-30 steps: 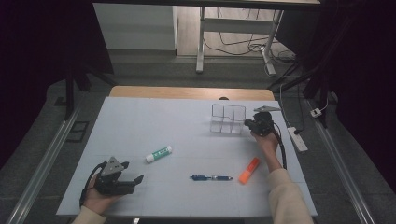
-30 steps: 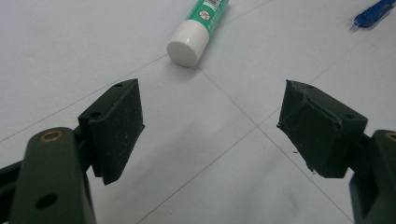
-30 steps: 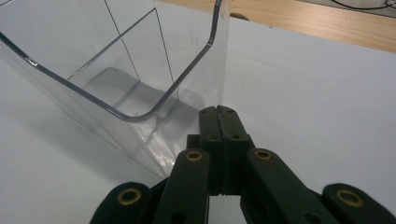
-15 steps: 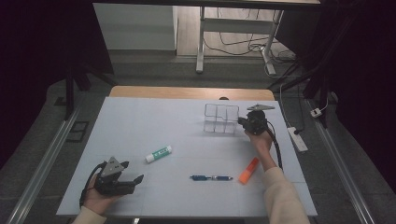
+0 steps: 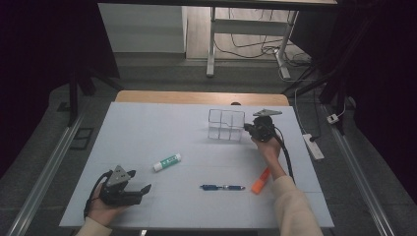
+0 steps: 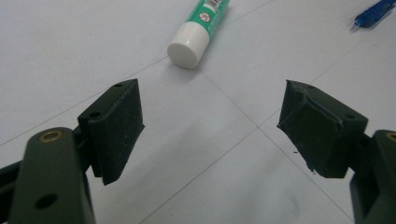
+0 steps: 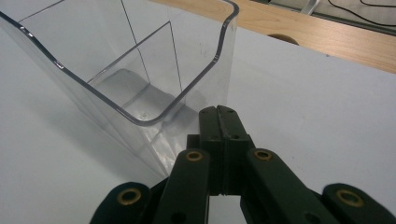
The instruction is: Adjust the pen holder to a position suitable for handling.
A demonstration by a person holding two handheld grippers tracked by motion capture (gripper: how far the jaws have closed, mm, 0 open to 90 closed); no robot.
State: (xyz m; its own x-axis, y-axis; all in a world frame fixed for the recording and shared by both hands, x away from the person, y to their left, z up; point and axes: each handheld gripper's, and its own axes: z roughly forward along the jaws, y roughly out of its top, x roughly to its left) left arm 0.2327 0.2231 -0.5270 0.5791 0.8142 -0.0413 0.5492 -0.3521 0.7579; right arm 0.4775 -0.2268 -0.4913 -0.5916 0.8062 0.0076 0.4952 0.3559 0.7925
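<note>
Clear plastic organizer [image 5: 226,125], divided into compartments, is stood at 1 o'clock on the table [image 5: 147,128]; nothing is seen in the compartments. Right gripper [image 5: 256,129] is clenched with jaws together, pressed against the organizer's near wall [image 7: 154,135]; nothing is gripped. Left gripper [image 5: 140,193] is rested at 7 o'clock, jaws released. Glue stick [image 5: 166,162] is laid just ahead of it; pen [image 5: 222,187] and orange marker [image 5: 260,181] are lying at 5 o'clock.
</note>
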